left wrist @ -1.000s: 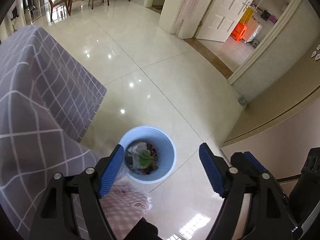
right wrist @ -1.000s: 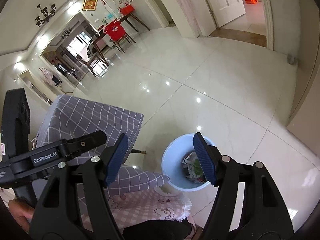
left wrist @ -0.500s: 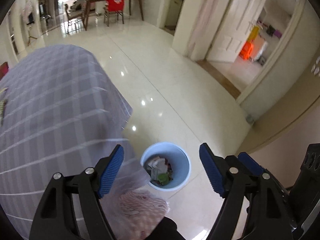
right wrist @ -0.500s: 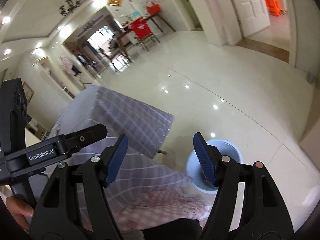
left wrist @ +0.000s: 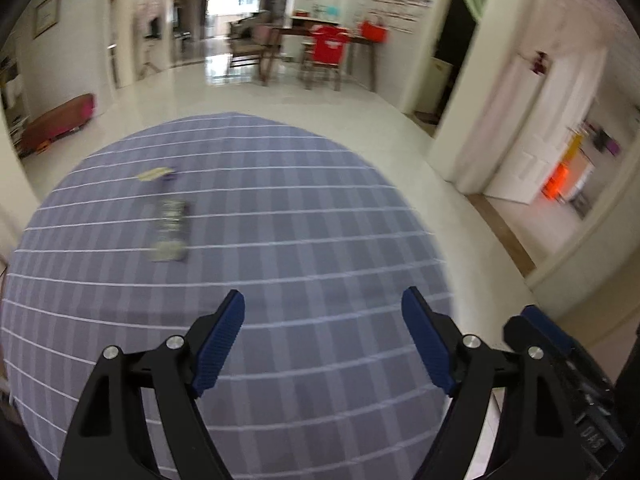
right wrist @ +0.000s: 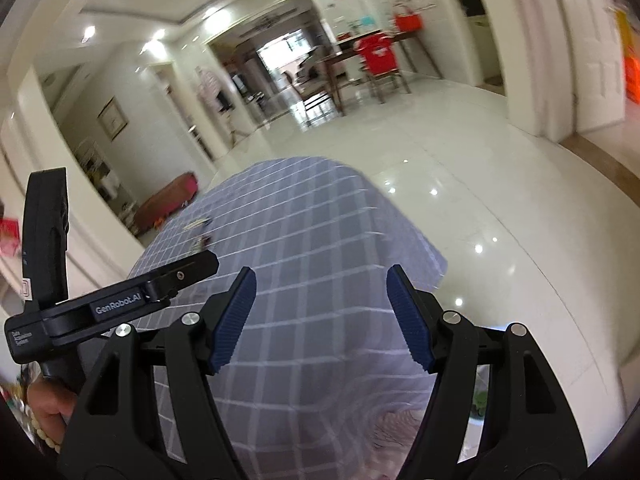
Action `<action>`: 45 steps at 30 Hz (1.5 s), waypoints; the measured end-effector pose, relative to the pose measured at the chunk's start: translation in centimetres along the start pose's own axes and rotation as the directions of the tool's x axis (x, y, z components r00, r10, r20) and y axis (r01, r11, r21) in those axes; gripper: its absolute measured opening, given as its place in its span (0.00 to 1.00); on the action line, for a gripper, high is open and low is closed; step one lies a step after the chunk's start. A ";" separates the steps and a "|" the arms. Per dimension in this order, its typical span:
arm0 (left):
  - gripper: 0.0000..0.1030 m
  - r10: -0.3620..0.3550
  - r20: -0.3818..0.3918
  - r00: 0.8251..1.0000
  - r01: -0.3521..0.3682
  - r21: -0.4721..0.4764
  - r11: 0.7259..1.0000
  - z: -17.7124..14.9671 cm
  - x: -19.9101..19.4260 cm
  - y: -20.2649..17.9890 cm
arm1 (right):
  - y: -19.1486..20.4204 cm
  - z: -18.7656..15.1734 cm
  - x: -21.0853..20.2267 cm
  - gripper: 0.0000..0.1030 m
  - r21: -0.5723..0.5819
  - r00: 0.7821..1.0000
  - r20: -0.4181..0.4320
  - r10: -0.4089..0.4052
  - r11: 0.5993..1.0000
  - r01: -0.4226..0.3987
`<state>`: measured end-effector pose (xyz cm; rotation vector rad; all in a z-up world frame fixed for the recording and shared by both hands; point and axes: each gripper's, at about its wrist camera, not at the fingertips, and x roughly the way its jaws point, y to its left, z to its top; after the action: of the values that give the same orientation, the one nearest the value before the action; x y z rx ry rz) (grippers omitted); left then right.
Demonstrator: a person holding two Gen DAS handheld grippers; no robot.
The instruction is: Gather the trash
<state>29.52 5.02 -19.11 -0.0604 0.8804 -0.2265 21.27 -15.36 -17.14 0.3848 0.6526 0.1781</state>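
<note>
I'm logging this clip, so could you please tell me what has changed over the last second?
Both views have swung up from the blue bin on the floor to the grey checked tablecloth; the bin has left the left wrist view. Two blurred wrappers on the cloth are now in sight. The left claw is opening, with nothing between its fingers. The right claw stayed open and empty.

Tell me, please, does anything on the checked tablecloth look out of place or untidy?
Yes. Two blurred scraps lie loose on the checked tablecloth: a yellowish wrapper and a longer grey packet beside it. Otherwise nothing stands out.
</note>
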 end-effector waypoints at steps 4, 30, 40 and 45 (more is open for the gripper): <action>0.77 0.073 0.000 0.997 -0.073 -0.048 0.996 1.3 1.2 4.4 | 3.2 1.3 3.4 0.65 -0.077 0.999 -0.041 -0.005 0.997 0.002; 0.13 0.105 -0.015 0.994 -0.106 -0.175 0.979 4.6 5.3 17.2 | 14.1 5.1 20.1 0.65 -0.330 0.977 -0.208 -0.039 0.943 -0.033; 0.13 0.191 0.018 0.981 -0.177 -0.296 0.938 4.9 3.1 24.7 | 22.0 4.3 27.3 0.71 -0.434 0.961 -0.278 -0.012 0.893 -0.114; 0.13 0.182 0.006 0.983 -0.172 -0.300 0.938 5.4 4.2 25.7 | 24.7 4.0 30.9 0.71 -0.510 0.954 -0.299 -0.035 0.850 -0.129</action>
<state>40.70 28.89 -22.62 -0.2649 0.8755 0.0784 46.89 14.73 -21.51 -0.1646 0.8603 0.4589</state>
